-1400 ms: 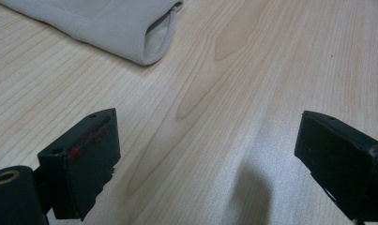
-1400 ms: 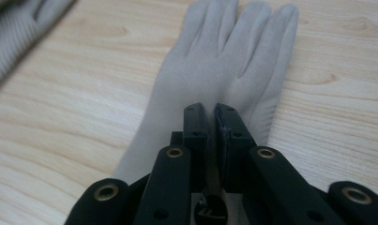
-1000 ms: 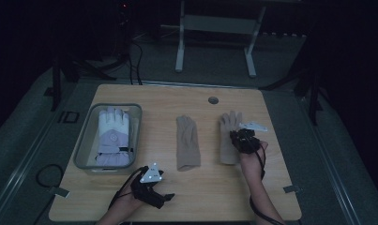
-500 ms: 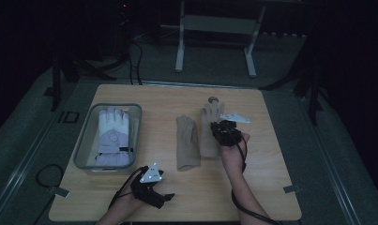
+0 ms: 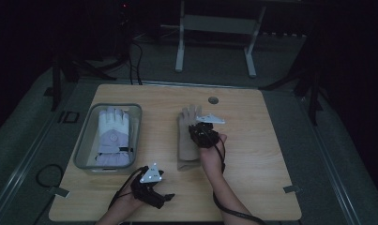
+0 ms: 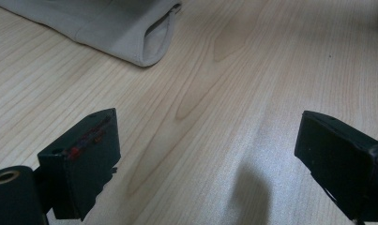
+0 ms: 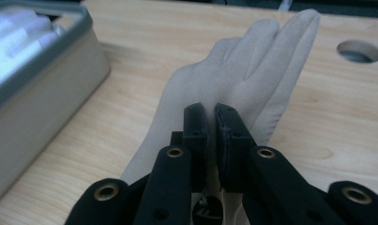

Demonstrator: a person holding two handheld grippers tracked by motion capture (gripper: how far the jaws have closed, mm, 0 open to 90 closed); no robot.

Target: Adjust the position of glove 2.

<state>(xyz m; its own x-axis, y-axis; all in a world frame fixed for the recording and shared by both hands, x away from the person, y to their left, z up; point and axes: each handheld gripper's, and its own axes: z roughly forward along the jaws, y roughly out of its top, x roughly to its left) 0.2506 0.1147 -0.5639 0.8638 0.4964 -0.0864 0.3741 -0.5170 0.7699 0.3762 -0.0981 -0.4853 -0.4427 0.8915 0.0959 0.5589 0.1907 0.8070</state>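
R gripper [image 7: 211, 117]: jaws nearly together, thin fold of beige glove [image 7: 233, 89] seemingly pinched btwn pads; grip point itself hidden by jaws. Held over glove's palm area, fingers of glove pointing away toward round hole [image 7: 359, 50] in bench top. In high view R gripper [image 5: 201, 133] at mid-bench, over right edge of the glove [image 5: 187, 140]; two beige gloves look stacked there, can't tell for sure. Cuff end toward the person, fingertips toward far edge.

L gripper [image 6: 205, 154]: jaws wide apart, nothing btwn them, just bare bench [image 6: 233, 93] below. Glove cuff [image 6: 149, 35] ahead, well apart from jaws. In high view L gripper [image 5: 151, 187] near front edge, left of R forearm.

Grey tray [image 5: 86, 150] at left side of bench, white glove [image 5: 112, 136] lying flat inside. Tray wall [image 7: 41, 93] just left of the beige glove in R gripper view.
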